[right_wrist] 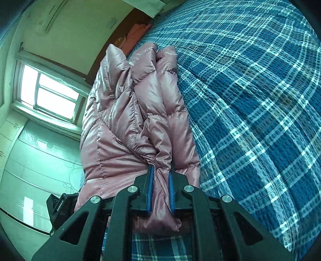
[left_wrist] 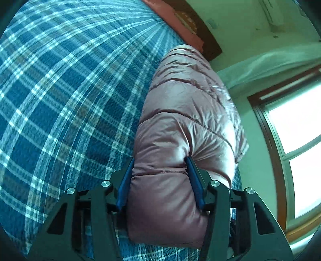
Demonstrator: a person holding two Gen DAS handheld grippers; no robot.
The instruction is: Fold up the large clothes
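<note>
A shiny mauve quilted puffer jacket hangs lifted above a bed with a blue plaid cover. My left gripper is shut on a thick puffy fold of the jacket, its blue pads pressed into the padding. In the right wrist view the jacket is bunched in several folds, and my right gripper is shut on a thinner edge of it, close over the plaid cover. The left gripper's body shows beside the jacket at lower left.
A dark wooden headboard with a reddish pillow lies at the bed's far end. A bright window and a frosted wardrobe door stand beside the bed. A wall air conditioner hangs high.
</note>
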